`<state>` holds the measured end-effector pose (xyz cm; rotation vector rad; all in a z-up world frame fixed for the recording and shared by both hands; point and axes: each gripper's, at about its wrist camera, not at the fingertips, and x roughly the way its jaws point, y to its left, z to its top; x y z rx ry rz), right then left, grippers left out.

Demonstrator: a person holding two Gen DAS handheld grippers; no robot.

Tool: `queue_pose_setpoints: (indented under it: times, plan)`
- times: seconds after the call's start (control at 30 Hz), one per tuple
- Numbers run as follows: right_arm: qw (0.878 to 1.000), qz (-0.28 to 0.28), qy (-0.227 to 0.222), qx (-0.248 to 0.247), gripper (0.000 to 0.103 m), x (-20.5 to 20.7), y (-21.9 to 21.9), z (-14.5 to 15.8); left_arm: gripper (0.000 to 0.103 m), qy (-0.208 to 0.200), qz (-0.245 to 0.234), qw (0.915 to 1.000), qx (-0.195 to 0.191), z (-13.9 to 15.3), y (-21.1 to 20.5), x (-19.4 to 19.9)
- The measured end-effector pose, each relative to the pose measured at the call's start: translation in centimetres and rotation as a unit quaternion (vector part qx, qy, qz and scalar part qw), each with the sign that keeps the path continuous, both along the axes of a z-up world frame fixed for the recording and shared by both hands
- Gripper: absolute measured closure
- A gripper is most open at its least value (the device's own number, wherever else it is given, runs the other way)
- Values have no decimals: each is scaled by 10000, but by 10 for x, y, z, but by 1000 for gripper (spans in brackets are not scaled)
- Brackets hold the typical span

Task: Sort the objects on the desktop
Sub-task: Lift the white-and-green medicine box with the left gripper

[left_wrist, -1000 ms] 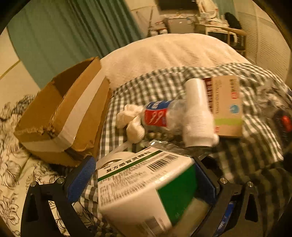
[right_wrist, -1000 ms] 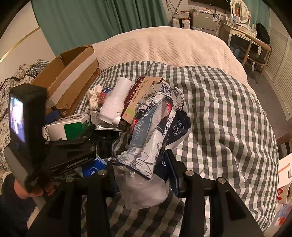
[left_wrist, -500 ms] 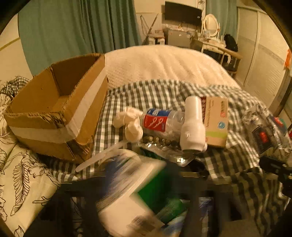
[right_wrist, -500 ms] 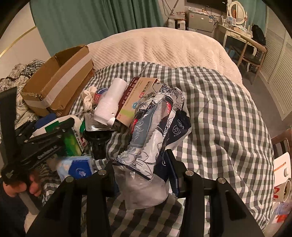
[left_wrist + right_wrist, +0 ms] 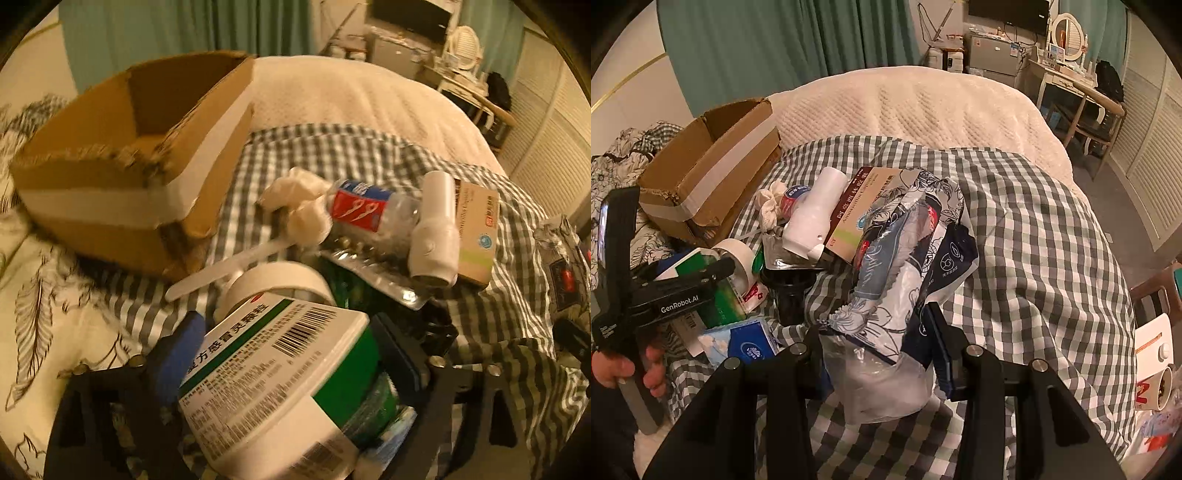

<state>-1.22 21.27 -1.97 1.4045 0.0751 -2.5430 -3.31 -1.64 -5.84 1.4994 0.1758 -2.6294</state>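
My left gripper (image 5: 291,350) is shut on a white and green medicine box (image 5: 280,376) and holds it low over the bed, in front of the open cardboard box (image 5: 140,155). From the right wrist view the left gripper (image 5: 701,280) sits at the far left with the medicine box (image 5: 720,299) in it. My right gripper (image 5: 875,332) is shut on a floral plastic bag (image 5: 897,280) that lies over the pile. The pile holds a white bottle (image 5: 436,229), a tan medicine carton (image 5: 476,229), a small water bottle (image 5: 369,210), crumpled tissue (image 5: 299,199) and a blister pack (image 5: 376,273).
A tape roll (image 5: 277,284) and a white plastic strip (image 5: 229,266) lie just ahead of the left gripper. A blue tissue pack (image 5: 742,339) and a black cup (image 5: 790,291) lie by the pile. The checked blanket (image 5: 1034,236) spreads right; a mug (image 5: 1160,380) stands at the far right.
My left gripper swung with the medicine box, blurred half a second ago, and now sits nearer the cardboard box. The right gripper and its bag have stayed put.
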Motion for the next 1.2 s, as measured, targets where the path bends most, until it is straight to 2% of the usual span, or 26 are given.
queue_pose_setpoints:
  times: [0.1, 0.2, 0.27, 0.4, 0.5, 0.6, 0.83, 0.93, 1.07, 1.17, 1.2]
  plan:
    - [10000, 38, -20, -34, 61, 0, 0, -1, 7, -62, 179, 9998, 10, 5, -3, 5]
    - [9999, 62, -47, -109, 61, -1, 3, -1, 6, -40, 461, 9988, -175, 9, -7, 10]
    - [9998, 81, -69, -180, 61, -1, 5, 0, 6, 79, 479, 9987, -168, 14, -8, 15]
    - [9995, 126, -81, -267, 61, 0, 7, 1, 4, -74, 491, 9987, -120, 11, -10, 16]
    - [9993, 155, -61, -325, 61, 1, 8, 3, 4, 149, 542, 9983, -136, 18, -11, 24]
    - [9991, 190, -21, -378, 61, 3, 8, 6, 4, 85, 502, 9985, -183, 19, -12, 25]
    - [9985, 214, 125, -491, 61, 11, 13, 15, 4, 463, 847, 9946, -382, 45, -18, 49]
    - [9980, 211, 182, -559, 61, 13, 17, 18, 4, 446, 983, 9933, -402, 47, -20, 55]
    - [9975, 211, 265, -627, 61, 18, 21, 22, 4, 242, 1152, 9928, -222, 44, -30, 63]
    - [9972, 221, 307, -650, 61, 20, 23, 23, 4, -156, 1353, 9902, 321, 32, -43, 68]
    - [9970, 221, 315, -665, 61, 20, 23, 23, 4, -400, 1439, 9874, 524, 23, -48, 67]
